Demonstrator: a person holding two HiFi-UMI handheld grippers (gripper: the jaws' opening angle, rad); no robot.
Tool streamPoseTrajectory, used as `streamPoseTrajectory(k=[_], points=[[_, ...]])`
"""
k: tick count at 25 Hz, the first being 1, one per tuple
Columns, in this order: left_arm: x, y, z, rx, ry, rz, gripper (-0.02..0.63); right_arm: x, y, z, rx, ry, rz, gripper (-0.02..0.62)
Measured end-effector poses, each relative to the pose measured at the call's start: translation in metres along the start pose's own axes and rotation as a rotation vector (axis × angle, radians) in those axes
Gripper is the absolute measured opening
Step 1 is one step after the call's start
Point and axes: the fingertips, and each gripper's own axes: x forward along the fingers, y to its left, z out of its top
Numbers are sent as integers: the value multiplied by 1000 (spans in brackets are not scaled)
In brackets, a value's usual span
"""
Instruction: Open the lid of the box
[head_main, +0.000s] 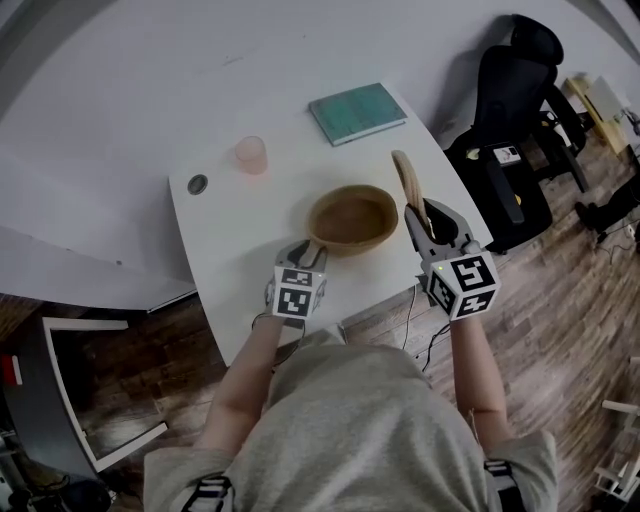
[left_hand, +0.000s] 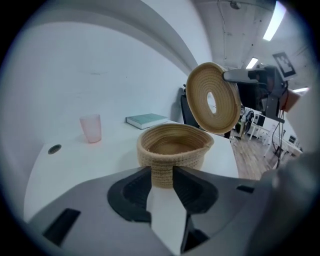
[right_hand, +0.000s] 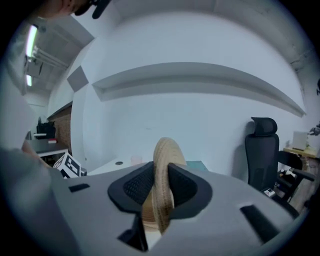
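A woven straw box (head_main: 352, 220) stands open on the white table (head_main: 235, 270), near its front edge. My left gripper (head_main: 312, 243) is at the near side of the box; in the left gripper view its pads press on a woven tab (left_hand: 162, 175) that sticks out from the box wall (left_hand: 172, 145). My right gripper (head_main: 420, 215) is shut on the round woven lid (head_main: 407, 180), which it holds on edge in the air to the right of the box. In the right gripper view the lid (right_hand: 164, 165) stands upright between the pads. The lid's underside (left_hand: 214, 97) faces the left gripper's camera.
A pink cup (head_main: 251, 154) and a teal book (head_main: 357, 111) sit at the back of the table. A round cable hole (head_main: 197, 184) is at the table's left. A black office chair (head_main: 515, 110) stands just off the table's right edge, on the wooden floor.
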Motion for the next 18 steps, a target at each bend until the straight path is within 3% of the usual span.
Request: streamPoseTrajectory(k=[8,18], points=[[-36,-12,3,-67,-50,117,46,-53,-4,-2,141,-65,14,92],[-89,-61,-1,-104,-101,154,18,-120,4,-17,223,-98,46,92]])
